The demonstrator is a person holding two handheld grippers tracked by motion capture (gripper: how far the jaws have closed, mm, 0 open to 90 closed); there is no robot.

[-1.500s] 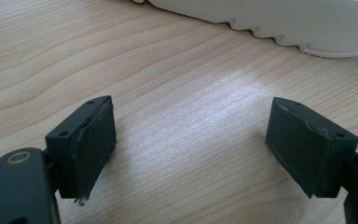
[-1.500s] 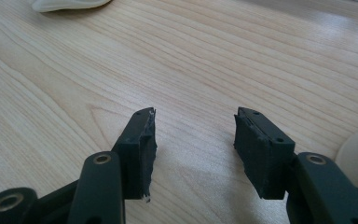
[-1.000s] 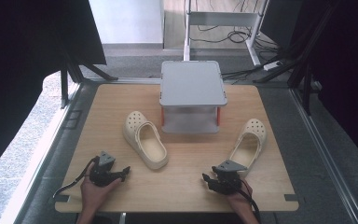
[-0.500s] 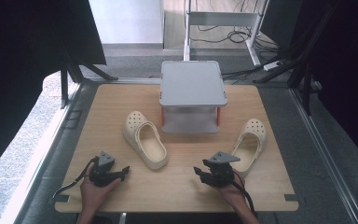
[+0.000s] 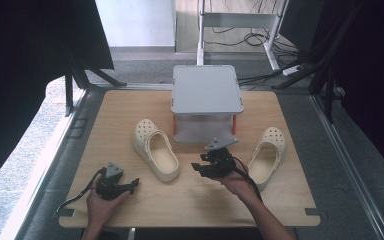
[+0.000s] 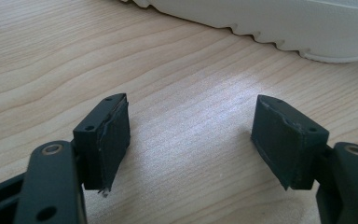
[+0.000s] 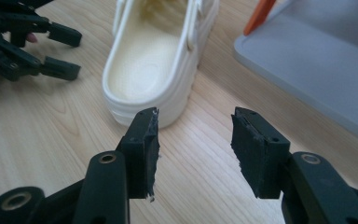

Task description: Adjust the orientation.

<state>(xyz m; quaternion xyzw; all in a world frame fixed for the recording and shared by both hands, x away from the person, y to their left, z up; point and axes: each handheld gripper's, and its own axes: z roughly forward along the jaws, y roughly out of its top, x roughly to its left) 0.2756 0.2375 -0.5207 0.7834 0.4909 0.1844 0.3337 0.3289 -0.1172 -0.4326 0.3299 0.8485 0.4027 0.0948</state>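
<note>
Cream clog (image 7: 156,70) lies just ahead of our empty, wide-open right tongs (image 7: 193,147), so we judge closing on its heel rim comes next.

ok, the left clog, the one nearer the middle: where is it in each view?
High view: left clog lies left of centre, heel toward the person, in front of the grey rack.
Left gripper view: its ridged sole edge runs along the top, beyond the open jaws.
Right gripper view: upper centre, heel nearest the open jaws.
Shared landmark: the wooden table.
</note>
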